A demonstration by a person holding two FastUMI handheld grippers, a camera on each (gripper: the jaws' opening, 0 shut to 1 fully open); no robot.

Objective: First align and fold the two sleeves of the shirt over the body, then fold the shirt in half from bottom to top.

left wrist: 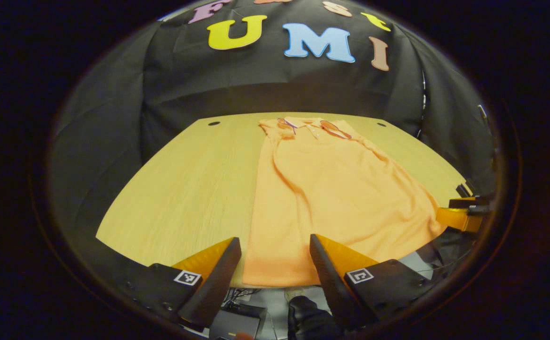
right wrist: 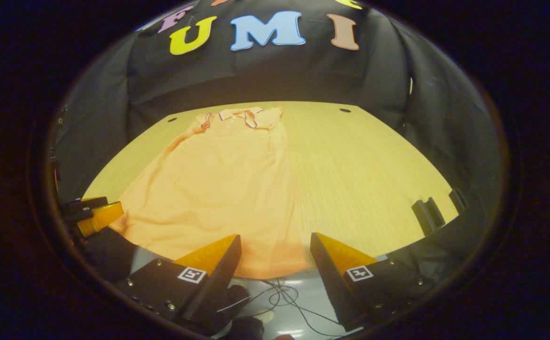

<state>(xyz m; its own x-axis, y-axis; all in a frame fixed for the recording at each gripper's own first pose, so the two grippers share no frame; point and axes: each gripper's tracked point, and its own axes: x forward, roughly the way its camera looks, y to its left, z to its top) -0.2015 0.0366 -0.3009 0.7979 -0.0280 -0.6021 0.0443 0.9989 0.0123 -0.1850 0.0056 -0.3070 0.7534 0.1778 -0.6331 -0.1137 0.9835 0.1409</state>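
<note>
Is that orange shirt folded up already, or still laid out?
Partly folded: the shirt lies long and narrow on the table, sleeves tucked in, collar far, hem near. Not yet halved.

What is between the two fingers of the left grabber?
In the left gripper view, the orange shirt's bottom hem lies between the open left gripper's fingers.

1. A staged recording booth, not a home: black cloth (left wrist: 265,85) hangs as a wall behind and round both sides of the table.
2. The light wood-grain table (right wrist: 359,174) has round holes (right wrist: 345,110) near its far corners, like an office desk.
3. Past the table's near edge, loose cables (right wrist: 279,295) lie on a pale floor.
4. Small black brackets (right wrist: 428,215) sit at the table's near right corner.
</note>
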